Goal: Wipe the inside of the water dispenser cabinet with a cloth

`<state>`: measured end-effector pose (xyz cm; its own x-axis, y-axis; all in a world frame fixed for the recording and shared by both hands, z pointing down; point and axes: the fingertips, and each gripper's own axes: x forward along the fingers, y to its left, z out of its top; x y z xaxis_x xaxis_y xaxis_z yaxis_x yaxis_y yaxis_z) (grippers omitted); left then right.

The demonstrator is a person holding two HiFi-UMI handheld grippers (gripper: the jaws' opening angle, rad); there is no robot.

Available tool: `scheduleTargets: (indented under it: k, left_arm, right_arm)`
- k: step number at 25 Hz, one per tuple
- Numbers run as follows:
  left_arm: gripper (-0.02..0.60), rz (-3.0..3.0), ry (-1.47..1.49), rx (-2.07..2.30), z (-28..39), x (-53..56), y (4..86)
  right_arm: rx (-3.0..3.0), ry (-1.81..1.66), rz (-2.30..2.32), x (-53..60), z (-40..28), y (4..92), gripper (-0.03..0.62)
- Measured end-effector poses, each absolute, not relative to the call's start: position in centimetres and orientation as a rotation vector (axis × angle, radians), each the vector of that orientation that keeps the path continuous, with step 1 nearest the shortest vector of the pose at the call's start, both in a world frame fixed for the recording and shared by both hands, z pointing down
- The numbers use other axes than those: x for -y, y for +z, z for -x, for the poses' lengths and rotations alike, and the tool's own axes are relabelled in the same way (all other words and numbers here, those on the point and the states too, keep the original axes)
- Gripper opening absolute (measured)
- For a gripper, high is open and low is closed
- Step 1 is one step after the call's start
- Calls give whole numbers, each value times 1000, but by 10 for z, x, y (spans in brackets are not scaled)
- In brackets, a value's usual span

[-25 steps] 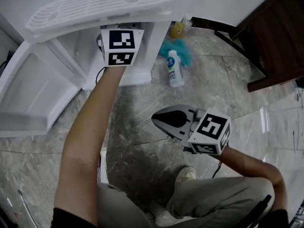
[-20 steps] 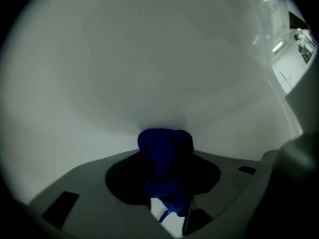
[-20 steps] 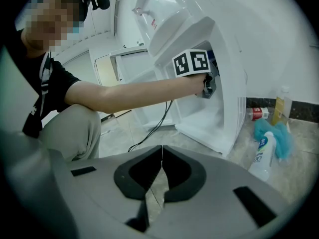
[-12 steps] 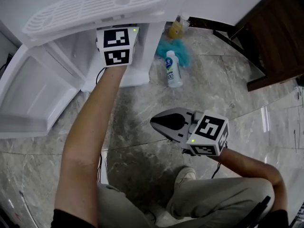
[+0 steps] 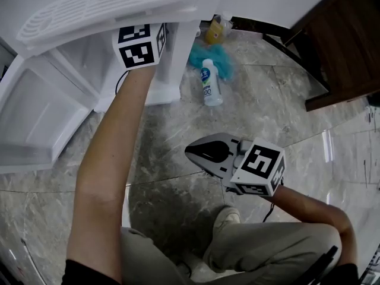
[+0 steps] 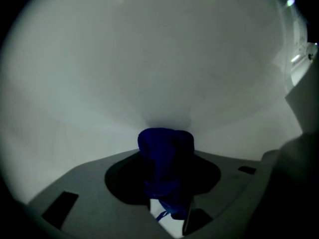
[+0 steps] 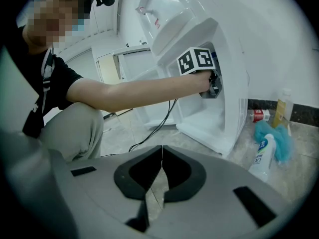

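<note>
The white water dispenser (image 5: 113, 2) stands with its lower cabinet open; its door (image 5: 35, 114) swings out to the left. My left gripper (image 5: 139, 45) reaches into the cabinet, so in the head view only its marker cube shows. In the left gripper view the left gripper (image 6: 165, 159) is shut on a bunched dark blue cloth (image 6: 165, 143), held up against the pale inner wall (image 6: 149, 68). My right gripper (image 5: 193, 151) hovers over the floor, shut with nothing in it; its jaws meet in the right gripper view (image 7: 161, 156), which also shows the dispenser (image 7: 224, 88) and the left gripper's cube (image 7: 197, 60).
A white bottle (image 5: 208, 83) lies on the stone floor beside a teal cloth (image 5: 209, 55) and a yellow bottle (image 5: 215, 33). Dark wooden furniture (image 5: 344, 34) stands at the right. A black cable (image 7: 160, 122) trails from the cabinet. A red can (image 7: 257, 115) lies by the wall.
The left gripper's cube has rolled and shifted slightly up and left at the cabinet opening. The right gripper has stayed where it was, still shut.
</note>
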<state>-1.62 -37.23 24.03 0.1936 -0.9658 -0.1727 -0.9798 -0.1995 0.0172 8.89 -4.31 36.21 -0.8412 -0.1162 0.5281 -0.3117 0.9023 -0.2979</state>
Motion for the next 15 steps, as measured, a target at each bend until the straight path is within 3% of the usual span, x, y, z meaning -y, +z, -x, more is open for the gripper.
scheduleTargets:
  k: [15]
  left_arm:
    - [164, 2529, -32, -1627, 29, 277, 237]
  right_arm:
    - [2695, 357, -449, 83, -61, 321, -2]
